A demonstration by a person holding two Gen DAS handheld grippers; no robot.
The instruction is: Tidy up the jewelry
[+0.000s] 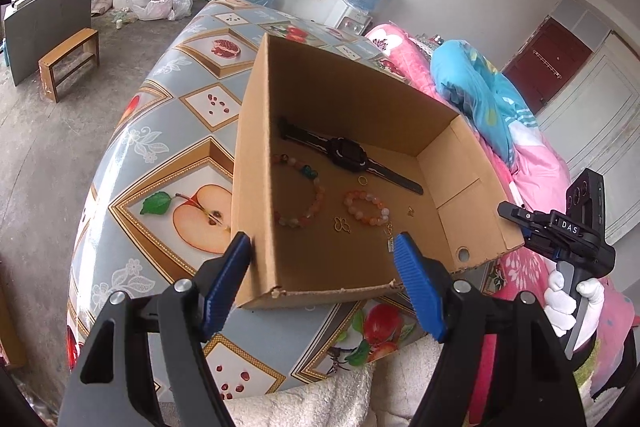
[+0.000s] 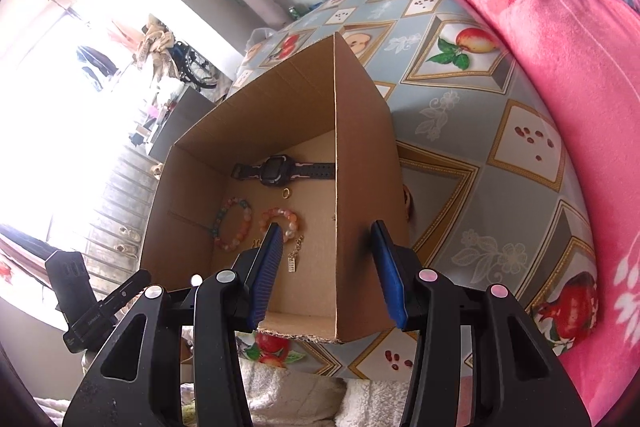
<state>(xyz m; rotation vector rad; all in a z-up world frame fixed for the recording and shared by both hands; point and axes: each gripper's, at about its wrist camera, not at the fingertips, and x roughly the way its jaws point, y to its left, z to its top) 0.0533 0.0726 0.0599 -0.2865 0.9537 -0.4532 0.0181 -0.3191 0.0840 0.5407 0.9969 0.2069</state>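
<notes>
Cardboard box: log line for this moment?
box: on table, jewelry inside | watch: far side | left gripper: open, straddles left wall | right gripper: open, straddles right wall

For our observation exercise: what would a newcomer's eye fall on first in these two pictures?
First, the open cardboard box on the fruit-patterned tablecloth. On its floor lie a black watch, two beaded bracelets and small gold pieces. Blue fingers frame the box's near edge, and a pink blanket lies beside the table.

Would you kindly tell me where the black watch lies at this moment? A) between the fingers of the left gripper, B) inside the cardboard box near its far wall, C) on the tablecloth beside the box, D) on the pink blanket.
B: the watch lies flat on the floor of the cardboard box, beyond the bead bracelets.
</notes>
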